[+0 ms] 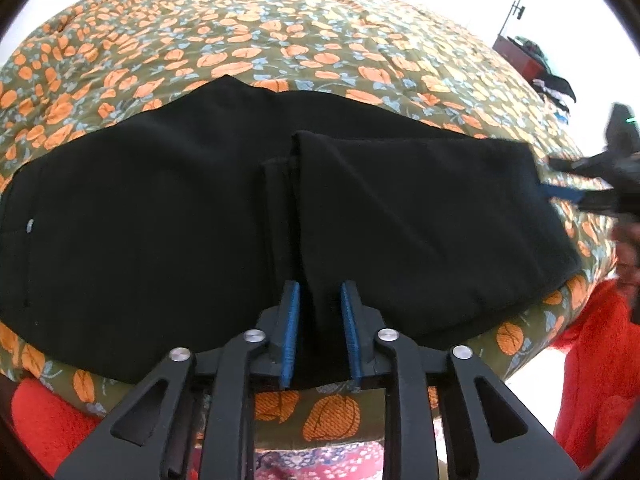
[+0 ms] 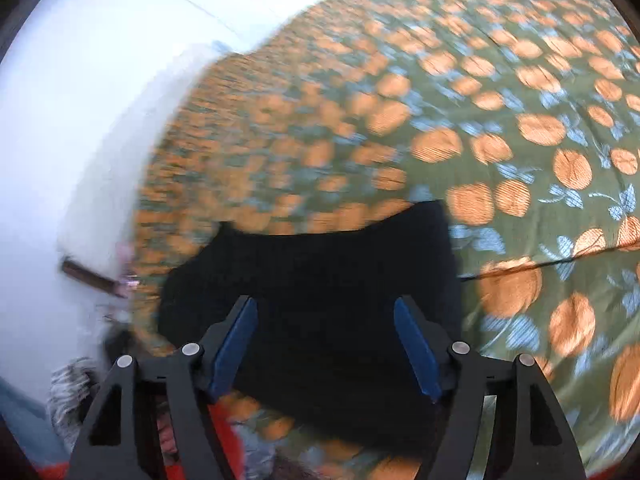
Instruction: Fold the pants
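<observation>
The left wrist view looks low across the bed [image 1: 320, 28] from its near edge toward 12 o'clock. The right wrist view, blurred, hovers close. Both share the black pants [image 1: 200, 208] and bedspread.

The pants [image 1: 248, 208] lie on the bed [image 1: 280, 40], spreading ahead and to both sides of the left gripper's fingers [image 1: 291, 320]. Their folded-over part lies on top, ahead-right. The right gripper [image 1: 568, 184] sits at the far right edge of the pants.
</observation>
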### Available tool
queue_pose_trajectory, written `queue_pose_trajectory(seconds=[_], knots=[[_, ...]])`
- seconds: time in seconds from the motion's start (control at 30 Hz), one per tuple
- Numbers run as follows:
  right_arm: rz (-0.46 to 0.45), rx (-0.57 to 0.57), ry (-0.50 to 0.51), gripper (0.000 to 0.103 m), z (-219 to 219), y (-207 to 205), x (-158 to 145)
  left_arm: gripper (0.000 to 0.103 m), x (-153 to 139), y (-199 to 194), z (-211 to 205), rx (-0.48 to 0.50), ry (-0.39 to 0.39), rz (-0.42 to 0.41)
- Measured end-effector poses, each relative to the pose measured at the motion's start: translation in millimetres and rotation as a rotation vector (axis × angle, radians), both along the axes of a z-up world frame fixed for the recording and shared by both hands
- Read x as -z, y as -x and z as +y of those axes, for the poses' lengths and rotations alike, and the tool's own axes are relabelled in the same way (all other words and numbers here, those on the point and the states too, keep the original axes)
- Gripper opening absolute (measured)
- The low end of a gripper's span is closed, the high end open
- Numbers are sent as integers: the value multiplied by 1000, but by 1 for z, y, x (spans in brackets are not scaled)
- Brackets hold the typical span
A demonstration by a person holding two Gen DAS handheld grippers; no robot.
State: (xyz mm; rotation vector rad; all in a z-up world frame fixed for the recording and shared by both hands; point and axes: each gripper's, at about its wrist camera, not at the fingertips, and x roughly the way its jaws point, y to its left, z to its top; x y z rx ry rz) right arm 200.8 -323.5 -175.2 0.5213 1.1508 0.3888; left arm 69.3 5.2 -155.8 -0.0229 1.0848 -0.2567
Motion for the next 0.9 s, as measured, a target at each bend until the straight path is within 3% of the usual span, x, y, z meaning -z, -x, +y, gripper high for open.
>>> queue_pose_trajectory(seconds=[0.07, 0.2, 0.27, 0.37, 0.5, 0.57, 0.9], knots=[[34, 19, 31, 67, -1, -3, 14, 51, -3, 4, 2, -8, -16, -13], [-123, 16, 53, 70, 4, 23, -31, 69, -15, 11, 14, -26, 45, -45], [-217, -8, 77, 78, 10, 45, -52, 74, -21, 10, 22, -48, 79, -61], [-304, -43, 133, 91, 28, 71, -61, 75, -23, 7, 31, -81, 104, -63], [-255, -70, 253, 90, 39, 85, -29, 75, -26, 7, 47, -135, 121, -68], [-235, -73, 257, 90, 39, 88, -21, 75, -28, 8, 56, -164, 121, -79], [-309, -103, 298, 90, 65, 83, -32, 75, -30, 23, 121, -358, 177, -102]])
